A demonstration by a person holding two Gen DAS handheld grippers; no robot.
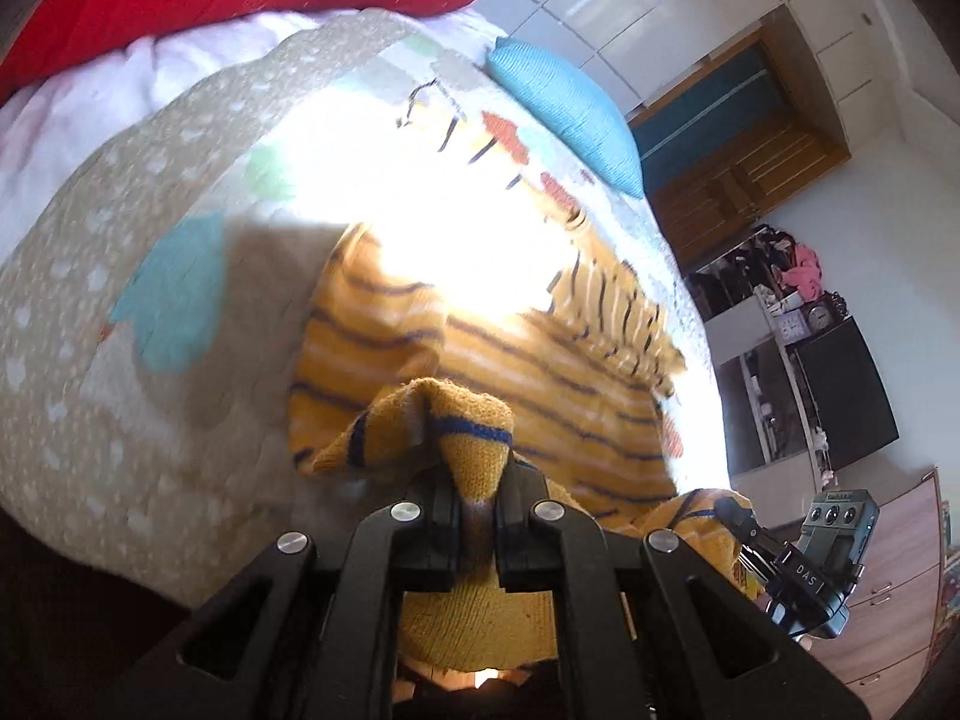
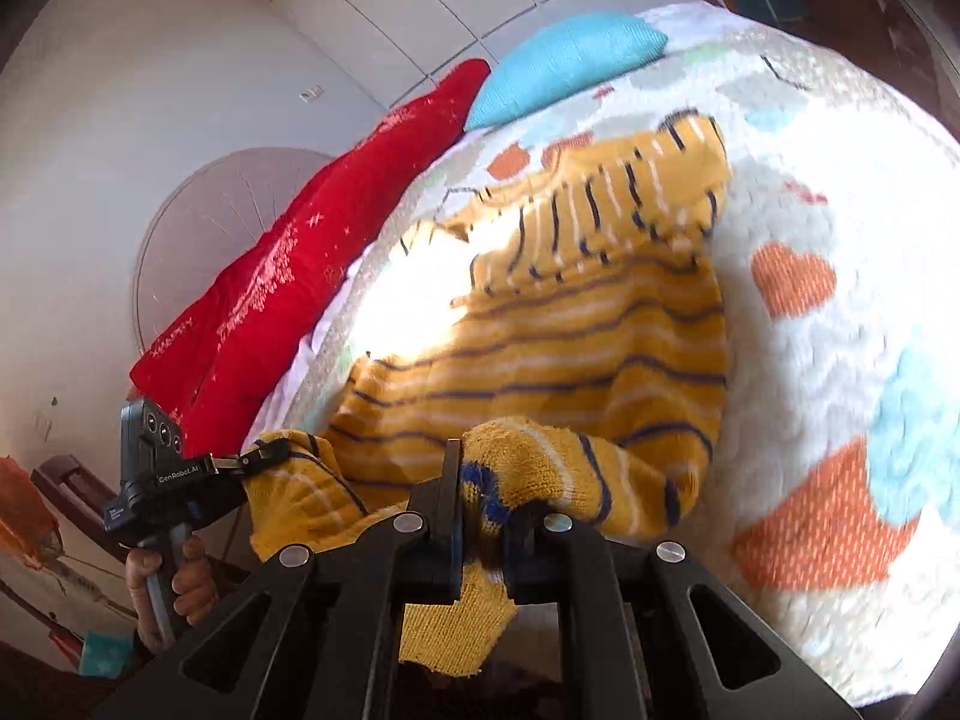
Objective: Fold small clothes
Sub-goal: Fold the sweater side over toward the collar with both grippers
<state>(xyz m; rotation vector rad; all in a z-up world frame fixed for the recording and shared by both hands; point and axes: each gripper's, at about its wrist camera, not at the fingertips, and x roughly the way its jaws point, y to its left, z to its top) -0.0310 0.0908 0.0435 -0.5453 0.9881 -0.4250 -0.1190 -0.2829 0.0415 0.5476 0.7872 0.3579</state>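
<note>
1. Clamped in the left gripper (image 1: 477, 510): hem corner of the striped sweater (image 1: 540, 372), soft, light, floppy knit
2. Clamped in the right gripper (image 2: 483, 516): the other hem corner, bunched
3. Ahead: body draped over the blanket (image 2: 840, 228); best gripped at hem and shoulders
4. Beyond: blue cushion (image 1: 564, 108), red pillow (image 2: 288, 276)

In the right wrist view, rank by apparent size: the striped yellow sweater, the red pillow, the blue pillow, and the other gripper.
1. Striped yellow sweater, though it lies nearest the camera, which inflates it.
2. Red pillow.
3. Blue pillow.
4. Left gripper, smallest.
</note>
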